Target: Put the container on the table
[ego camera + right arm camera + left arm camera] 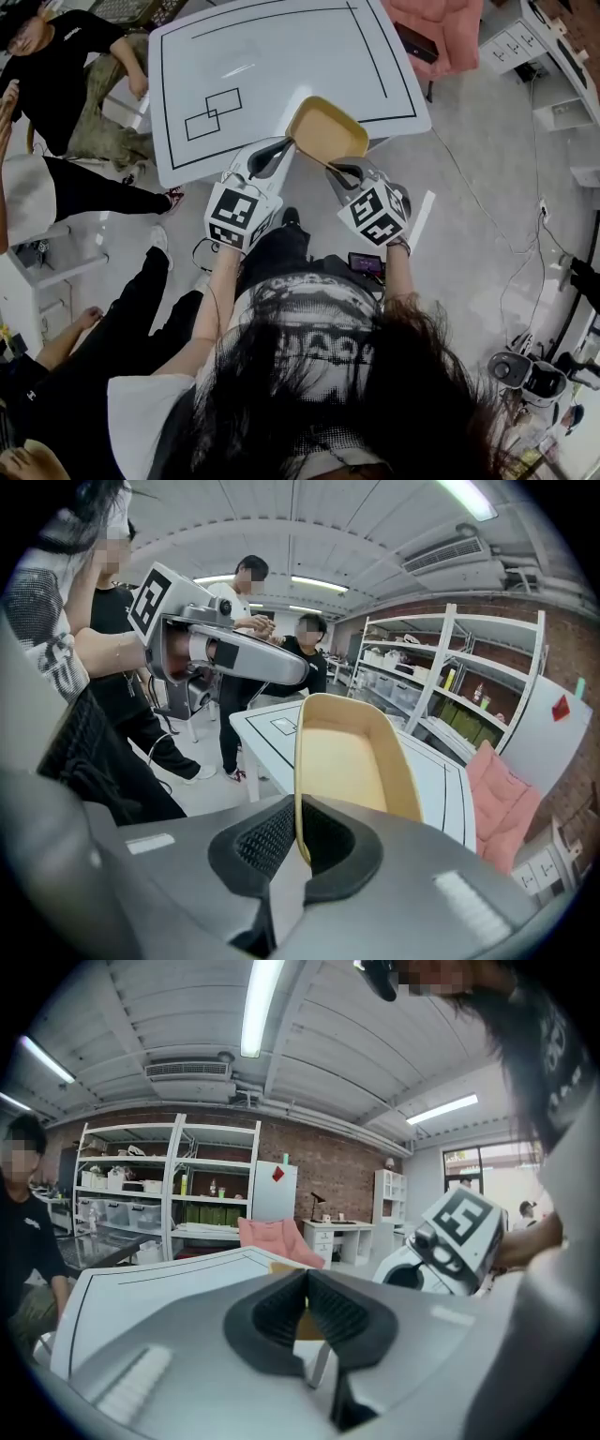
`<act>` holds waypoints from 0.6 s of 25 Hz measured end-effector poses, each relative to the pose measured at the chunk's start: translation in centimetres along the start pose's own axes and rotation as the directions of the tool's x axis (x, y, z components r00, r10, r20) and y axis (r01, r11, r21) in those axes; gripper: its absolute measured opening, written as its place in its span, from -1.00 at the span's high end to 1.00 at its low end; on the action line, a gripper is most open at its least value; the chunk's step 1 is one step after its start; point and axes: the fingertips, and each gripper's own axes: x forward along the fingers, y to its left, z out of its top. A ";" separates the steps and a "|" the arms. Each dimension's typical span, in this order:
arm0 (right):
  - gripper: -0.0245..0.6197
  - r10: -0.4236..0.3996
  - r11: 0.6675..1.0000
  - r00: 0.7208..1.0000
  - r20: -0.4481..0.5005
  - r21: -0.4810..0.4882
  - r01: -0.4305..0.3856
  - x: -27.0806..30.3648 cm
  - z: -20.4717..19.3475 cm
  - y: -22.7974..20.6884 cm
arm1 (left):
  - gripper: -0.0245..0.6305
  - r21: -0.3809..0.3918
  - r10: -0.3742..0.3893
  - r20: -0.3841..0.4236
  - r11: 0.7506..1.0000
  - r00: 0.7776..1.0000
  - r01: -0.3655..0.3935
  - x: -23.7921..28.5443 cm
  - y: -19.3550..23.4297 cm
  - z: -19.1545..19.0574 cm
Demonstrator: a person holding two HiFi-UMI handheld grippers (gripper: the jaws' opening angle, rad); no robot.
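Ribbed black rubber pads (267,841) of the right gripper (298,829) pinch the thin rim of the smooth, tan, round-cornered, shallow container (347,761), and the left gripper (307,1309) likewise clamps a sliver of that rim, the container held at the near edge of the glossy white, black-lined table (281,56).

Overhead and in close: the head view is looking steeply down from just above the person's hair (356,394) onto the white table (281,56) and surrounding floor (469,216). The left gripper view is facing almost level across that table toward shelves (169,1194), close behind its jaws. The right gripper view is angling down along the yellow container (352,761), sharing the table too.
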 end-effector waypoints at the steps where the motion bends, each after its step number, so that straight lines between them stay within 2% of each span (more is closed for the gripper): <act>1: 0.88 -0.004 1.000 1.000 -0.004 0.004 0.004 0.5 0.2 -0.6 | 0.93 -0.001 -0.006 0.003 1.000 1.000 0.006 0.4 0.6 0.1; 7: 0.88 -0.026 0.999 0.999 -0.027 0.021 0.026 3.1 0.9 -2.9 | 0.93 -0.010 -0.047 0.009 0.999 0.999 0.047 2.4 3.3 -0.1; 15: 0.88 -0.039 0.999 0.998 -0.047 0.032 0.041 3.7 1.0 -5.2 | 0.93 -0.015 -0.072 0.007 0.997 0.997 0.072 4.3 4.3 0.4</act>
